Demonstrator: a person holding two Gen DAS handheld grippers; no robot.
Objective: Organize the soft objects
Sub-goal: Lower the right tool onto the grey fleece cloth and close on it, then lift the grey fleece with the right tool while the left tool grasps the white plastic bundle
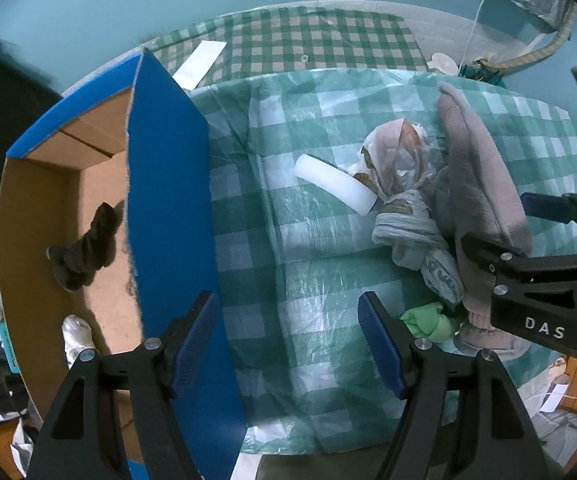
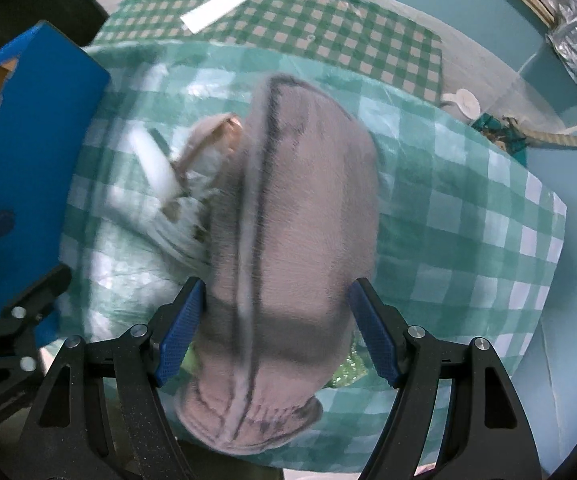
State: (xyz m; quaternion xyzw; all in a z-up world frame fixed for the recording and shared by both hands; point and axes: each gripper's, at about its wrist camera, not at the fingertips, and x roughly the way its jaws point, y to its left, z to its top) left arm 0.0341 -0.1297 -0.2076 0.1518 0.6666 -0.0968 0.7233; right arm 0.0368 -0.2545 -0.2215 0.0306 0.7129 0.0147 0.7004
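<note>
Both views dim with a cool teal cast; strong fisheye bending and dark vignetting at the rims. Left wrist view sharp, green glare at right edge. Right wrist view motion-blurred across the grey fleece garment point(image 2: 288, 216).

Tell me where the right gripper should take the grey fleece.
Grip the grey fleece across its narrow width, near the cuffed end, coming straight down from above. It lies long and flat on the checked sheet, and the open right gripper already straddles that end.
</note>
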